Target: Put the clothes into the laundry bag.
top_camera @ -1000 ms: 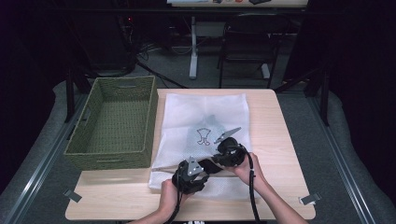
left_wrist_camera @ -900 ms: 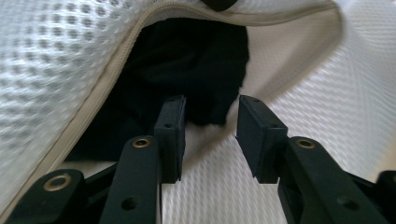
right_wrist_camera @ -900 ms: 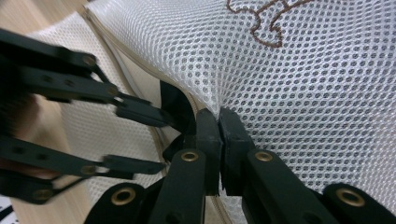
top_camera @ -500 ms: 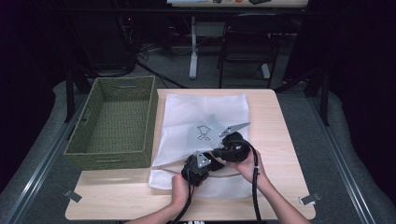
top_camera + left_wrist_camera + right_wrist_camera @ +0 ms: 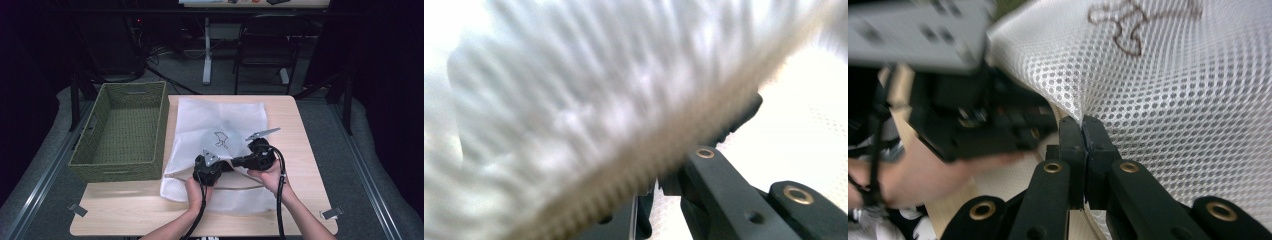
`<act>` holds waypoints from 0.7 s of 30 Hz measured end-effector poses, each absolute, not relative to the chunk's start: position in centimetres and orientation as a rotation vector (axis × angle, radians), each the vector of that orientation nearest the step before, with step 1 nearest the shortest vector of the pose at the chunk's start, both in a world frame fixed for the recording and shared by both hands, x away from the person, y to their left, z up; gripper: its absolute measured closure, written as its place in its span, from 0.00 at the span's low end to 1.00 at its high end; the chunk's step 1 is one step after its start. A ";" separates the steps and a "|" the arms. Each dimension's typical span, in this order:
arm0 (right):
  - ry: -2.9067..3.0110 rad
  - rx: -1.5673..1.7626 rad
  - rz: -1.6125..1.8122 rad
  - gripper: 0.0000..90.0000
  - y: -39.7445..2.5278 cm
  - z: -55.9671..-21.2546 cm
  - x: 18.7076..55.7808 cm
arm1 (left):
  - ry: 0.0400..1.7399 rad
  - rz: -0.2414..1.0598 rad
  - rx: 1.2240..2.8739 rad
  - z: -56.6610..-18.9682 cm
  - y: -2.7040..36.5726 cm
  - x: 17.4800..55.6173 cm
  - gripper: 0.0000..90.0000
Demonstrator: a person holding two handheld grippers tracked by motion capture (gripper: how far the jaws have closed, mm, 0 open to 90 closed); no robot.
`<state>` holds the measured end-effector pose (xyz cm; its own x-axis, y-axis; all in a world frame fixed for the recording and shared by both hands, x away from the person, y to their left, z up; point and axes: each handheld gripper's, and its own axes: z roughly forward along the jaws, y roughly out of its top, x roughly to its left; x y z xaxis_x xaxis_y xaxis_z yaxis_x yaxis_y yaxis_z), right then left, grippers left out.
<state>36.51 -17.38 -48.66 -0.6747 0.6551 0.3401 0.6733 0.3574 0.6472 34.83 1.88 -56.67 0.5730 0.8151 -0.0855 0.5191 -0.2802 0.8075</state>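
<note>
The right gripper (image 5: 1082,125) is pressed shut, with a fold of the white mesh bag (image 5: 1168,95) pinched between its tips. The left gripper (image 5: 207,167) is seen at nine o'clock of it, close by; its jaws are hidden behind the bag's blurred zipper edge (image 5: 624,180), so their gap cannot be told. The bag is spread on the table (image 5: 295,130), with a green woven basket (image 5: 125,130) beside it at nine o'clock.

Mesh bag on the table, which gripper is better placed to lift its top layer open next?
Right. The right gripper has its jaws shut on the mesh bag at its edge. The left gripper sits beside it, its grip blurred.
</note>
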 end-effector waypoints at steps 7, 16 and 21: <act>-2.616 -1.268 -1.010 0.99 -15.5 -52.1 36.8 | 1.066 0.410 1.989 -56.9 2.2 34.7 0.95; -2.673 -1.240 -0.943 0.99 -14.9 -53.1 36.8 | 0.996 0.333 2.151 -56.9 3.7 32.6 0.60; -2.738 -1.204 -0.898 0.98 -14.4 -53.9 36.8 | 0.936 0.300 2.230 -56.2 5.1 31.0 0.50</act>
<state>36.78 -14.41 -53.91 -0.7024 0.6707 0.2382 0.6814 0.5372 0.4971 30.98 5.10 -56.16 0.7133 0.6991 -0.0505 0.5397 -0.5018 0.6760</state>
